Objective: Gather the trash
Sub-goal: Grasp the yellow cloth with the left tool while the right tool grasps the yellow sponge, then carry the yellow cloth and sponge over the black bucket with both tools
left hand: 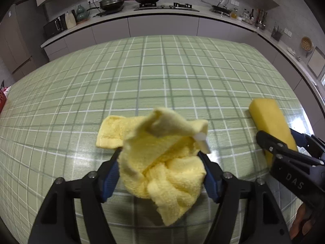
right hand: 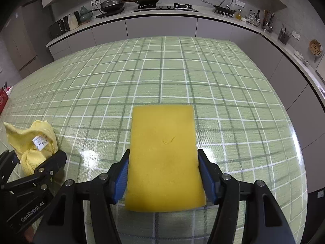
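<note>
Your right tongs [right hand: 163,162] pinch one yellow sponge [right hand: 163,152], blue pads pressed against its two long edges. Its long axis runs straight away from you along the tongs, the far short edge pointing toward the kitchen counter [right hand: 162,14] at the back. The broad face looks up at the camera. The sponge sits low over the green checked bench [right hand: 223,81]; I cannot tell whether its underside touches the cloth.

Your left tongs [left hand: 160,162] pinch one crumpled yellow towel [left hand: 162,156], bunched between the blue pads with no clear long axis. One flap spreads away to the left onto the bench, another peaks upward, and a corner hangs down toward you. One white care label [left hand: 203,142] sticks out on its right side; the right wrist view shows printing on it.

Count: one sponge, one towel, two tongs.

Pose: both tongs point steeply down at the bench, side by side and near each other. From the left wrist view the right tongs [left hand: 278,142] enter from the lower right, sponge [left hand: 272,126] angled away to the upper left. Fingers [left hand: 302,223] of your hand show at that view's lower right corner.
</note>
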{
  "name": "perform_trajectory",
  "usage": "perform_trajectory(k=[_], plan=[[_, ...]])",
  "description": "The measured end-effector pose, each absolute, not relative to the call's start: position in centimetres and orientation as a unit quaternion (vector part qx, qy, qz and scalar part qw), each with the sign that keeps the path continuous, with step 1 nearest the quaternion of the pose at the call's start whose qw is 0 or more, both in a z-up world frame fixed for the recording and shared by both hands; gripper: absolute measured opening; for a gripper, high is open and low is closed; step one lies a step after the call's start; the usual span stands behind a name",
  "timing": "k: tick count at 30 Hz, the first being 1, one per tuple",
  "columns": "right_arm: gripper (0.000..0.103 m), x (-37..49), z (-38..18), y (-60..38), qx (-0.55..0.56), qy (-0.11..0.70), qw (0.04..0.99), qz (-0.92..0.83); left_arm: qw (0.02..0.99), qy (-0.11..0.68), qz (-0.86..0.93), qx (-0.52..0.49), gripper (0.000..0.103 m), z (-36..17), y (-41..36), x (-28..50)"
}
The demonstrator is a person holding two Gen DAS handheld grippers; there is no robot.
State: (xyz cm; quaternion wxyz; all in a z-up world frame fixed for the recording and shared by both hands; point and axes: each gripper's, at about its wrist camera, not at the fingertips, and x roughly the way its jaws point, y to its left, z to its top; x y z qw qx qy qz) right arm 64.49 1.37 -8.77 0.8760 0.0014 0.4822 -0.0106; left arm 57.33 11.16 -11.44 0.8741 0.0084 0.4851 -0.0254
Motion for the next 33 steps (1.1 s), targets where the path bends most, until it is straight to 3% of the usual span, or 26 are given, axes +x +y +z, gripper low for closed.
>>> perform_trajectory(k=[3, 7, 13, 23, 33], plan=[[0.063, 63.9, -8.8, 1.5, 0.002, 0.484, 0.875, -0.009, 0.874, 0.485, -0.028, -0.012, 0.074, -11.6, 12.5, 57.3], [0.059, 63.7, -8.5, 0.9, 0.016, 0.479, 0.877, -0.006, 0.880, 0.472, -0.028, -0.037, 0.054, -11.6, 14.5, 56.8], [0.053, 63.3, -8.3, 0.2, 0.033, 0.475, 0.879, 0.004, 0.883, 0.466, -0.033, -0.053, 0.042, -11.4, 16.1, 56.0], [0.051, 60.9, -7.1, -1.6, 0.069, 0.464, 0.882, 0.035, 0.889, 0.451, -0.047, -0.059, 0.041, -8.9, 15.5, 52.8], [0.051, 53.0, -3.8, -6.9, 0.098, 0.444, 0.888, 0.075, 0.898, 0.434, -0.056, -0.048, 0.041, -5.9, 9.3, 46.9]])
